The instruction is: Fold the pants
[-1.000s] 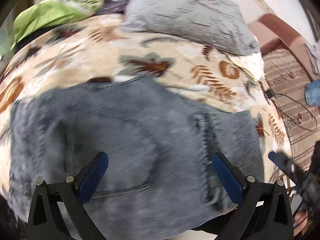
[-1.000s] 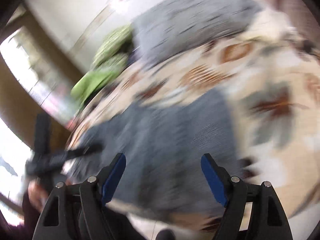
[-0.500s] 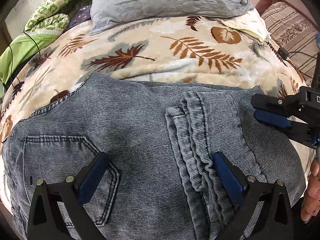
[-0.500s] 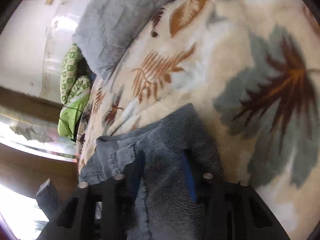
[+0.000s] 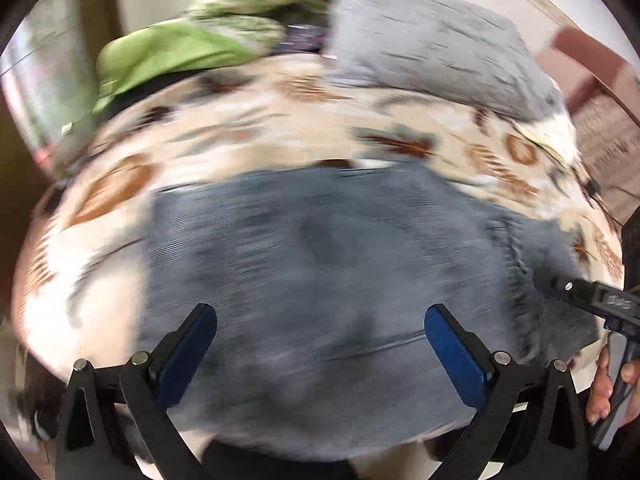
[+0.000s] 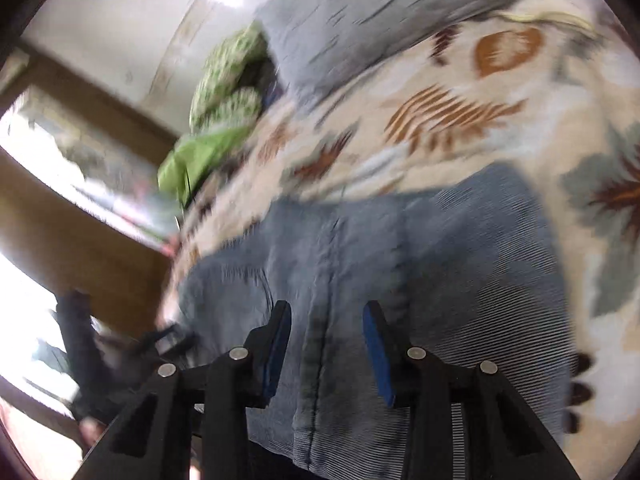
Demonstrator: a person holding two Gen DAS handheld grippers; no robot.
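Both frames motion-blurred, detail limited.

Pants [image 5: 340, 280] lying on leaf-print blanket [image 5: 240, 136], near the bed's front edge, folded into a compact wide block. Grey-blue ribbed denim, washed look. Blurred curved seam visible low in left view; in right view a thick vertical seam or folded edge running down the middle, with stitched pocket outline to its left.

Left gripper [image 5: 320, 344]: jaws wide apart, blue pads [image 5: 188, 344] clear of each other, nothing clamped. Pants seen in the gap between and beyond the fingers, spanning wider than the gap. Contact with fabric not discernible.

Right gripper [image 6: 326, 344]: jaws partly closed, narrow gap, blue pads [image 6: 376, 352] facing in. Vertical denim ridge sitting right in that gap. Pads pressing on cloth or just straddling it: cannot tell from blur. In left view, right gripper [image 5: 576, 292] coming in from the right edge, tip over the pants' right end, hand [image 5: 608, 388] on its handle below.

Beyond pants: grey pillow [image 5: 432, 44] at head of bed, green bedding [image 5: 168, 52] bunched to its left.
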